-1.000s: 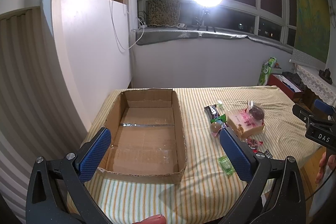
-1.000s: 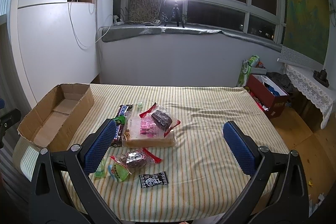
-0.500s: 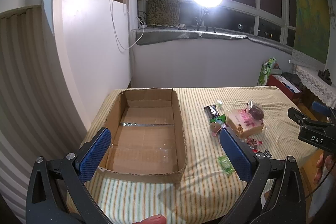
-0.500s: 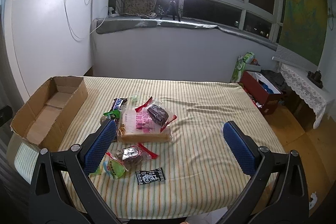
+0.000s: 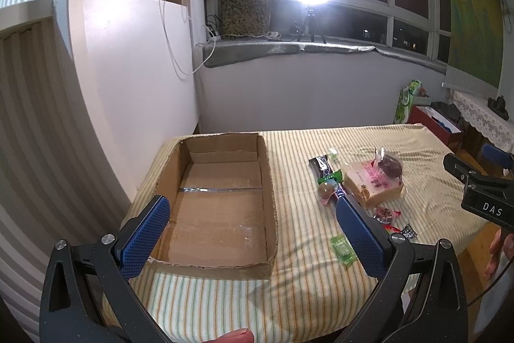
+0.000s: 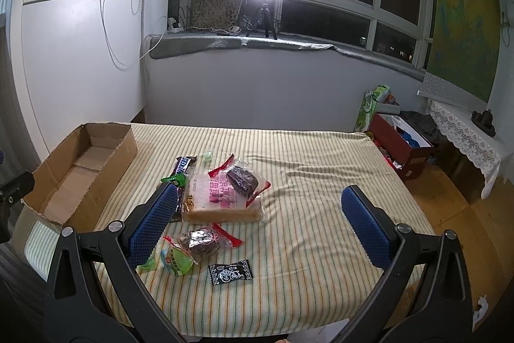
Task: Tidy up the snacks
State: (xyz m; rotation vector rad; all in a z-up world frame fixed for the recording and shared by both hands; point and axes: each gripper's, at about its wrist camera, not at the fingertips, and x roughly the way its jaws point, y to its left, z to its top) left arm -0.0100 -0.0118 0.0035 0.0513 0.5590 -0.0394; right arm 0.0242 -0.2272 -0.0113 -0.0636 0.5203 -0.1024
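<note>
Snacks (image 6: 221,198) lie heaped beside the empty box (image 5: 221,198); my right gripper (image 6: 257,227) has tilted down toward them, left gripper (image 5: 253,233) steady (both wide open, holding nothing), so picking begins.

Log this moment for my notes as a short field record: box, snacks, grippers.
box: cardboard box, open, nothing inside, at the table's left end
snacks: bread pack, chocolate bar, black candy and others, loose on striped cloth
left gripper: open, holds nothing
right gripper: open, holds nothing
</note>
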